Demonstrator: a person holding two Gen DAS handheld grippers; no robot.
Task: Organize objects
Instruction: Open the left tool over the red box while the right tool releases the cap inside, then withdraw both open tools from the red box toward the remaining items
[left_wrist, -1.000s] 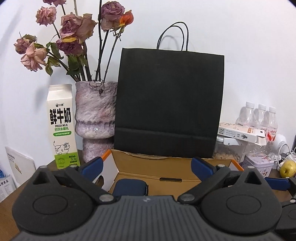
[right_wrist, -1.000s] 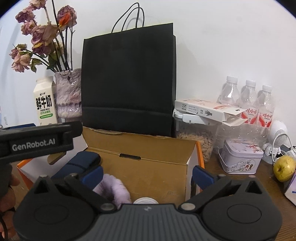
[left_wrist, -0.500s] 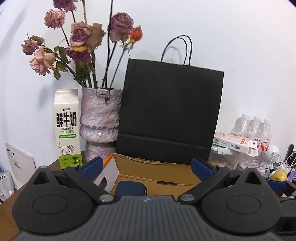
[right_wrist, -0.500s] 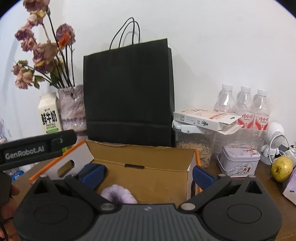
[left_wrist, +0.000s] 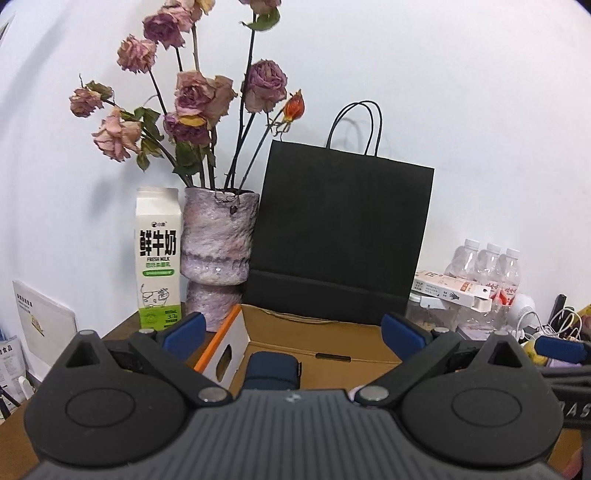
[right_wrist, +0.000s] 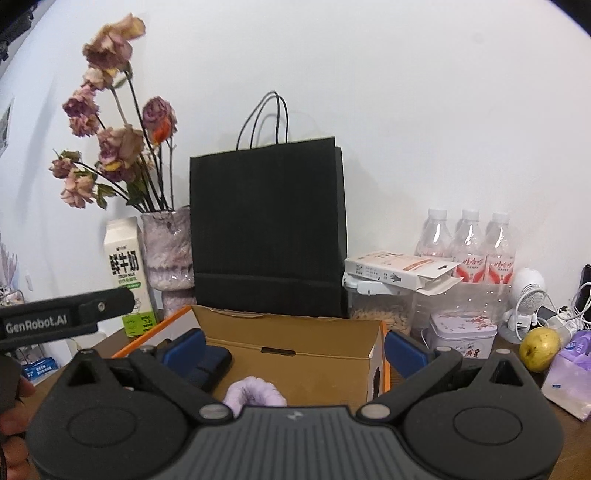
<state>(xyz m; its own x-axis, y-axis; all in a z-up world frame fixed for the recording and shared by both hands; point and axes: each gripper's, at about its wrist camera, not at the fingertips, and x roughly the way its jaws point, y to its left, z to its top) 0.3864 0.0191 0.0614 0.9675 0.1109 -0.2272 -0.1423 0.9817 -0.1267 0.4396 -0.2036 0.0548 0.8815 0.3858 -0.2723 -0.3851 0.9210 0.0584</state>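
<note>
An open cardboard box (left_wrist: 317, 345) (right_wrist: 295, 354) with orange edges sits in front of me on the table. Inside it lie a dark blue pouch (left_wrist: 272, 373) (right_wrist: 210, 365) at the left and a lilac fluffy ring (right_wrist: 255, 393) near the front. My left gripper (left_wrist: 295, 330) hangs open above the box's near side, nothing between its blue pads. My right gripper (right_wrist: 295, 345) is open too, over the box, empty. The left gripper's black arm (right_wrist: 66, 319) shows at the left of the right wrist view.
Behind the box stand a black paper bag (left_wrist: 340, 236) (right_wrist: 267, 232), a vase of dried roses (left_wrist: 218, 243), and a milk carton (left_wrist: 158, 258). To the right are water bottles (right_wrist: 469, 243), a glove box (right_wrist: 399, 269), a tin (right_wrist: 461, 334), a pear (right_wrist: 539, 349), a lilac packet (right_wrist: 569, 376).
Both grippers have risen and drawn back from the box, so the bag and flowers sit lower and smaller in view. Both stay open and empty.
</note>
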